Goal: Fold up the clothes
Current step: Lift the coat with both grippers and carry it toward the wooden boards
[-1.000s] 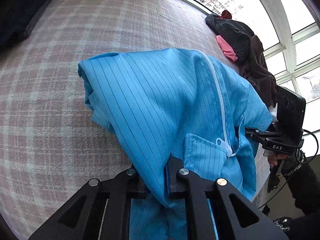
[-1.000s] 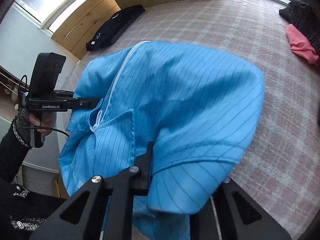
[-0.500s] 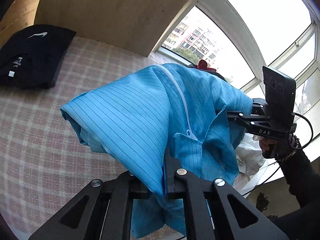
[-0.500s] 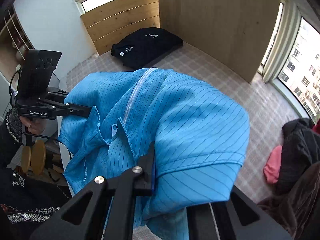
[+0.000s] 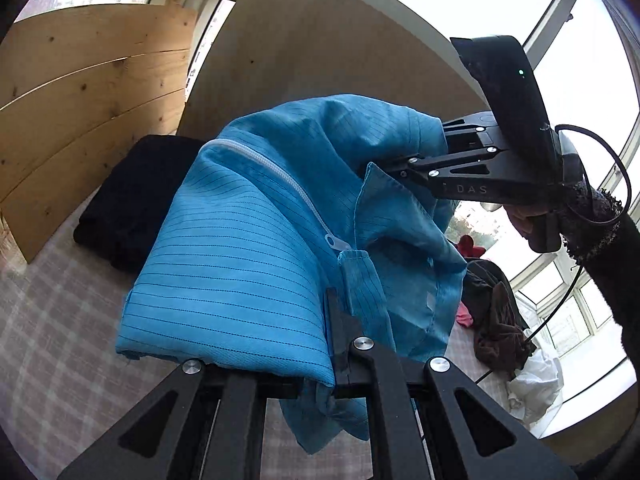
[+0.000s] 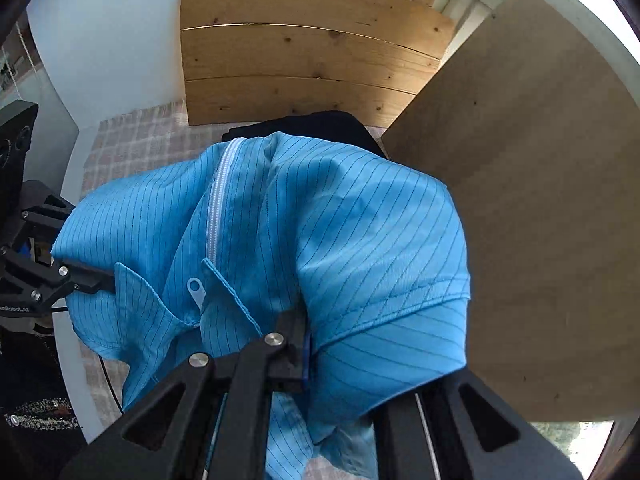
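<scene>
Two hand-held grippers: left [image 5: 332, 360], right [image 6: 304, 360]. One blue jacket [image 5: 260, 248] with one white zipper [image 5: 280, 176]. One folded black garment [image 5: 120, 216]. One heap of dark clothes [image 5: 492, 312], one white cloth [image 5: 536, 388]. Two wooden boards: planked [image 6: 304, 64], plain [image 6: 540, 220].

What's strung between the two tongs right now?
The blue jacket, zipper up, spans from left tongs to right tongs; both wrist views show it.

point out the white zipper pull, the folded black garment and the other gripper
white zipper pull [image 6: 197, 290], right wrist view, on its flat tab
folded black garment [image 5: 120, 216], left wrist view, on its top face
right gripper [image 5: 370, 168], left wrist view, at its fingertips in the cloth
</scene>
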{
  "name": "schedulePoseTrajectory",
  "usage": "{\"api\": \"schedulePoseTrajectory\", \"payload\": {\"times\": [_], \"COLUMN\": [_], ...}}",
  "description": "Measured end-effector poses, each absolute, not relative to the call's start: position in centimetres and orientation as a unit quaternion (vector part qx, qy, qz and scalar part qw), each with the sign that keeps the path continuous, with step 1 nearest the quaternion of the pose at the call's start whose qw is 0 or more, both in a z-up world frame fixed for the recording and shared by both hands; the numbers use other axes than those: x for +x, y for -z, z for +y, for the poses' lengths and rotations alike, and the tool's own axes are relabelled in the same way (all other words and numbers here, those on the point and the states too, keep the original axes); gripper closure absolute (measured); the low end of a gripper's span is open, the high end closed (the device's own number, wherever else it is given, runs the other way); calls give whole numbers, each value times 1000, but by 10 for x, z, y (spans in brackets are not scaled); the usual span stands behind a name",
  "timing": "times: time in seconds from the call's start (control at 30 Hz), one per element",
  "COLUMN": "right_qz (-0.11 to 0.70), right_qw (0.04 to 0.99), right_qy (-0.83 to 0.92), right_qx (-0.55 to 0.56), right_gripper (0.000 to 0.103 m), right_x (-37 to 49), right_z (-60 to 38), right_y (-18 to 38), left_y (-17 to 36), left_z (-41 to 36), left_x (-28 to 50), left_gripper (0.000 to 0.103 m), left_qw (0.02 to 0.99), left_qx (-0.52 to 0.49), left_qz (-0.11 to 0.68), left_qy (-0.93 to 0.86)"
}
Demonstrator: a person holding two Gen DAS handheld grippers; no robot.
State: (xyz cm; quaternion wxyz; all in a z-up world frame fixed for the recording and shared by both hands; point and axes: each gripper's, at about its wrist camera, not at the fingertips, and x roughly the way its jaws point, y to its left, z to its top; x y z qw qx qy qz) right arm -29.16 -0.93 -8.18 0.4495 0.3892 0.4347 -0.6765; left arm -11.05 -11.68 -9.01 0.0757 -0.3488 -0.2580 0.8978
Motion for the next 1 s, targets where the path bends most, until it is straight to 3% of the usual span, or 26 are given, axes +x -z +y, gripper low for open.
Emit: {"api": "schedulePoseTrajectory", "payload": {"times": [0.3, 0.47, 0.7, 0.77, 0.8, 0.9, 1.0], "right_qz": [493, 497, 453, 452, 451, 417, 440], "right_qw": [453, 420, 440, 435, 433, 438, 406], "right_qy": [629, 610, 636, 656, 669, 675, 679], "right_qx": [395, 452, 443, 418, 401, 422, 426], "right_gripper": [96, 80, 72, 60, 58, 58, 58], "right_x": [-395, -442, -443, -439, -438, -450, -455], "right_z": [-158, -171, -125, -111, -107, -114, -132], "right_y": [151, 215, 163, 144, 138, 145, 163], "left_y": [154, 193, 188, 188, 189, 185, 187], "left_z": [-221, -227, -227, -220, -218, -210, -209], "left_x": [-182, -195, -189, -188, -188, -189, -188], "left_gripper": [96, 96, 96, 96, 96, 96, 96], "left_qw": [11, 30, 46, 37, 33, 22, 20], "left_qx": [-332, -337, -344, -350, -350, -350, -350], "left_qz": [-315, -356, -350, -334, -335, -327, -340], "left_qy": [-889, -871, -870, -874, -874, -877, -873]}}
